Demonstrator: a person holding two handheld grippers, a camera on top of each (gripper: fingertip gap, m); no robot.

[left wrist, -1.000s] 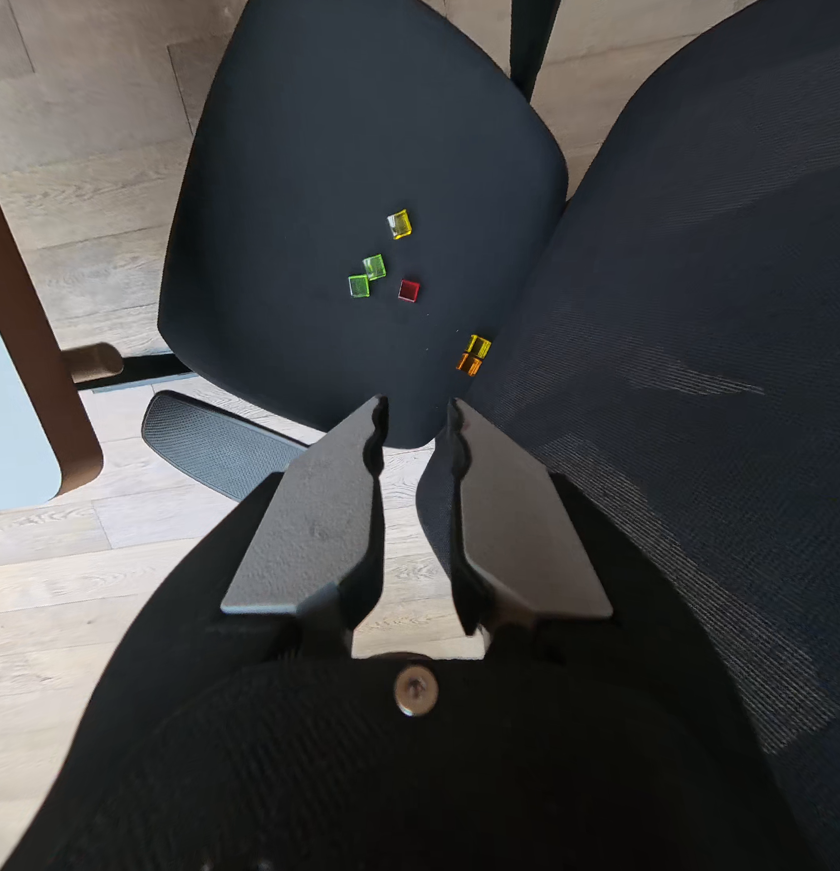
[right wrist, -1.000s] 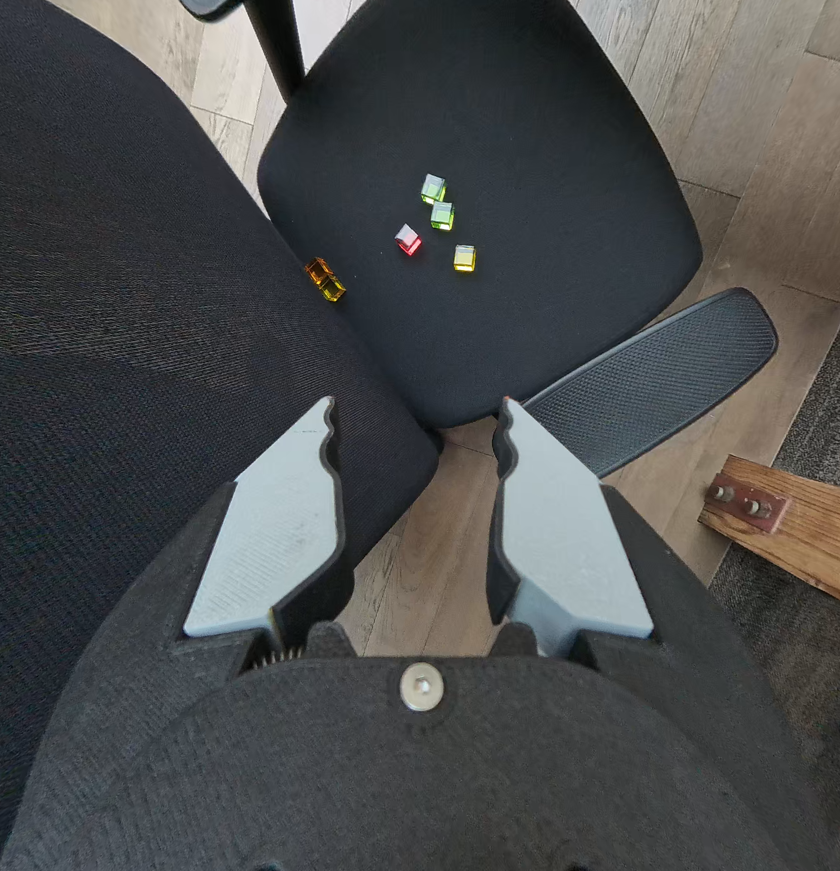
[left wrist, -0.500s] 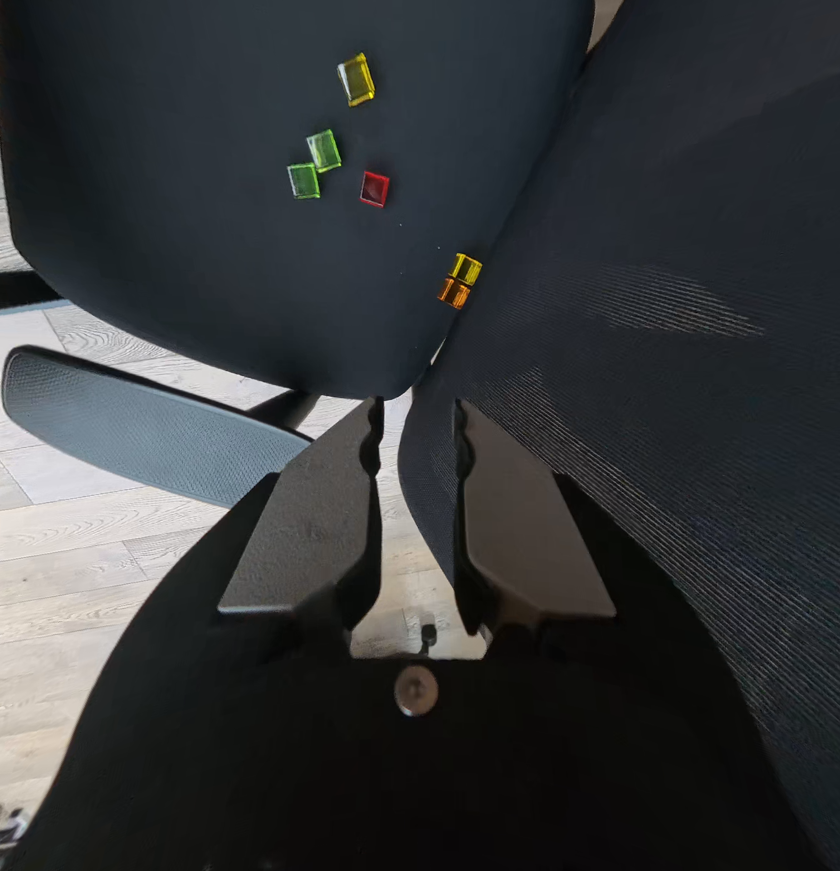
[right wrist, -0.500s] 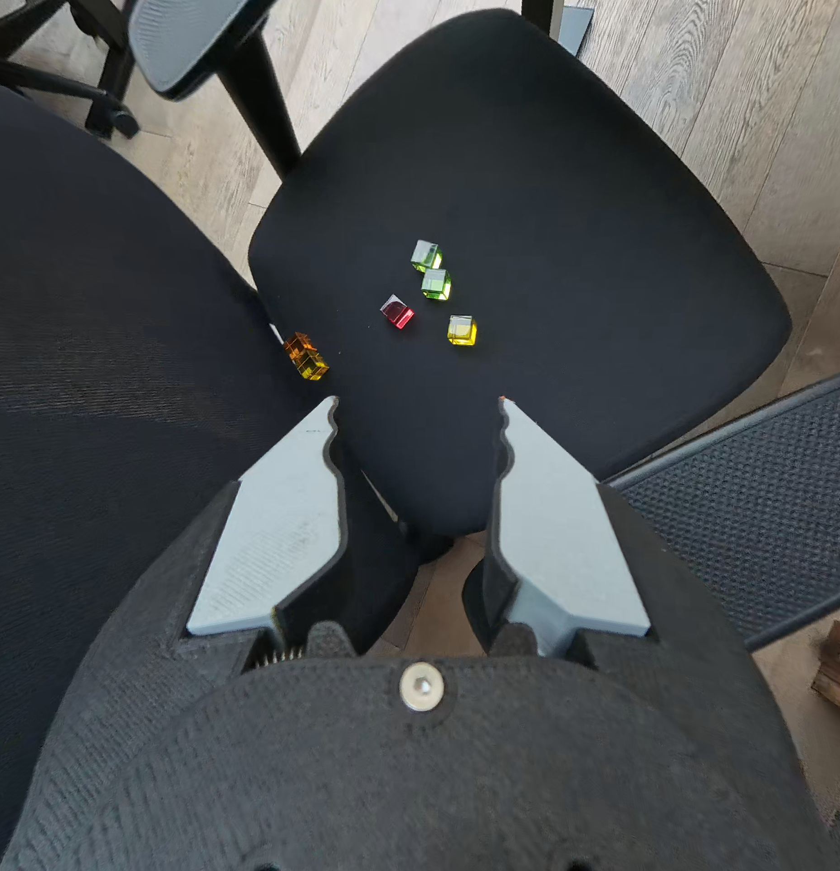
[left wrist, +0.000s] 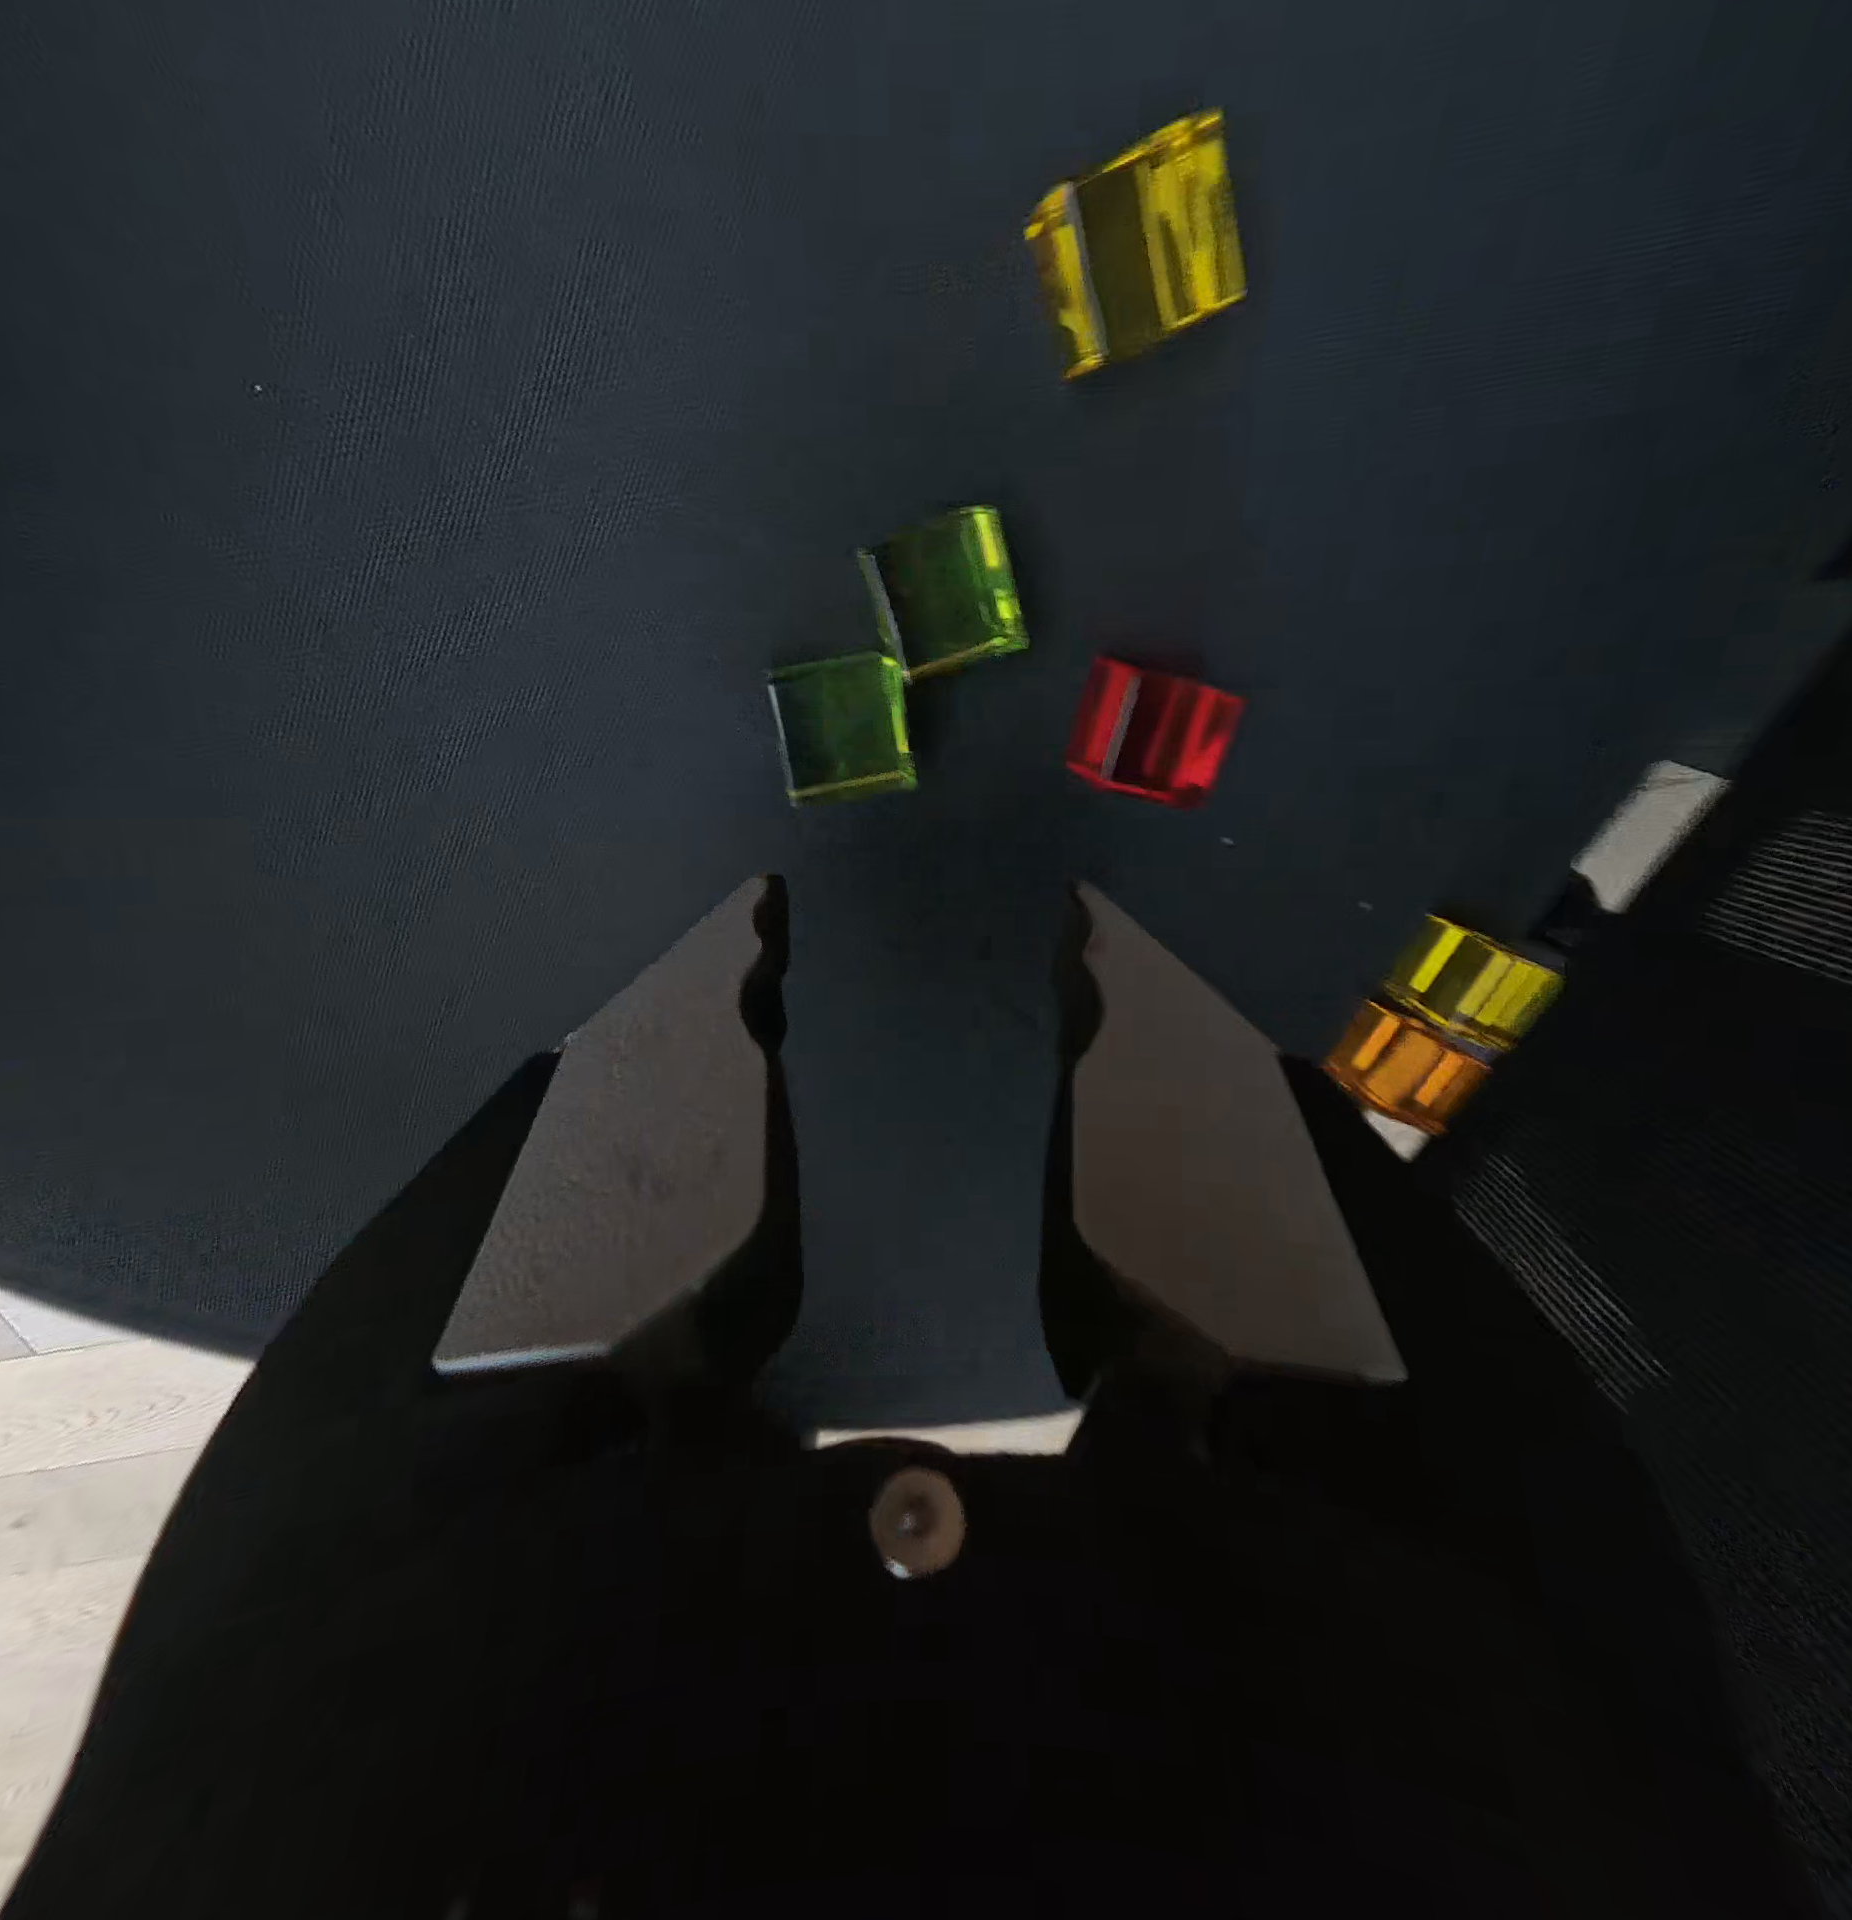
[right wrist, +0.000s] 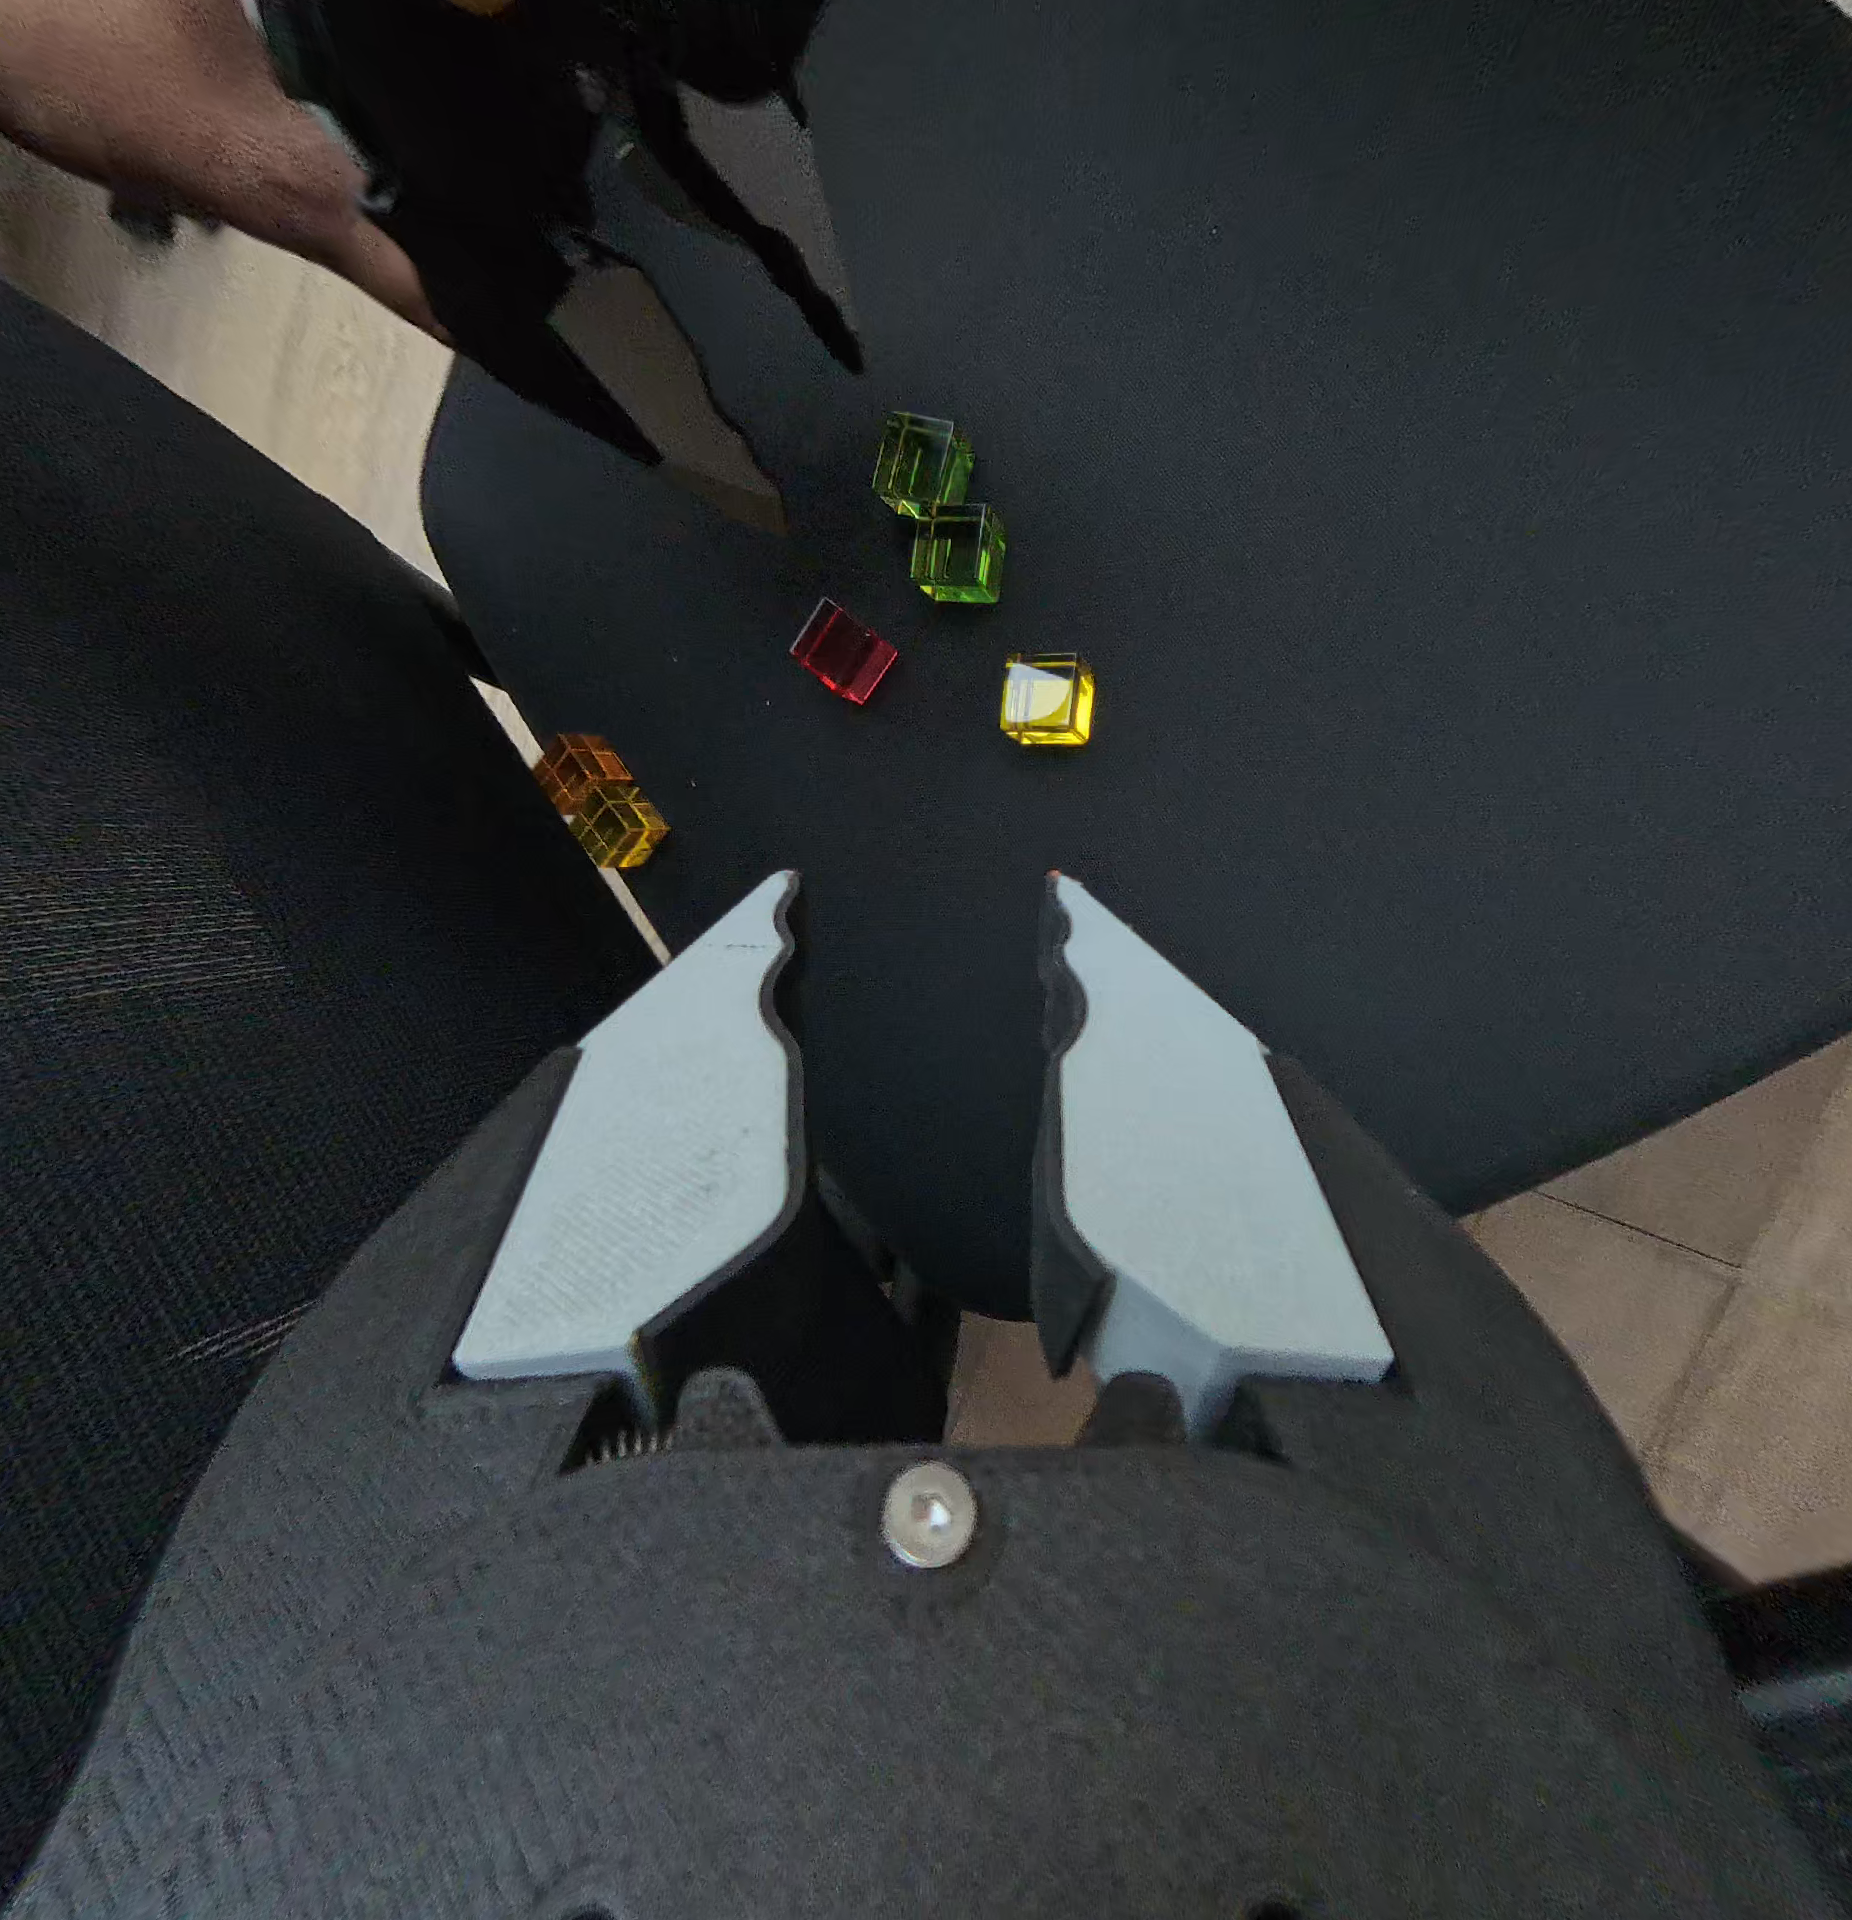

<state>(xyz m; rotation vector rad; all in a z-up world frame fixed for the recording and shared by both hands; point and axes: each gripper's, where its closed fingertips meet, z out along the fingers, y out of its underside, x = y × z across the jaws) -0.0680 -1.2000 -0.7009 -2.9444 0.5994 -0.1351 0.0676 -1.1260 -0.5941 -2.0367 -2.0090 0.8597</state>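
Observation:
Several small clear cubes lie on a black chair seat (left wrist: pixel 382 520). Two green cubes (left wrist: pixel 844 727) touch at a corner, with a red cube (left wrist: pixel 1156 727) to their right and a yellow cube (left wrist: pixel 1140 244) farther off. A yellow and an orange cube (left wrist: pixel 1405 1065) sit together at the seat's right edge. My left gripper (left wrist: pixel 924 904) is open and empty, just short of the green and red cubes. My right gripper (right wrist: pixel 922 894) is open and empty over the seat (right wrist: pixel 1421 520), nearest the red cube (right wrist: pixel 844 651) and yellow cube (right wrist: pixel 1047 698). The left gripper (right wrist: pixel 813 447) also shows there, beside the green cubes (right wrist: pixel 958 551).
A black mesh chair part (right wrist: pixel 174 727) presses against the seat beside the orange and yellow pair (right wrist: pixel 600 800); it also shows in the left wrist view (left wrist: pixel 1732 1247). A hand (right wrist: pixel 174 135) holds the left gripper. Pale wood floor (right wrist: pixel 1680 1247) lies below the seat edge. Left tips to right tips: about 20 cm.
Both grippers have moved in close over the seat toward the cubes. The left gripper's fingers have opened wider; the right gripper's have narrowed a little. The left gripper and hand have entered the right wrist view.

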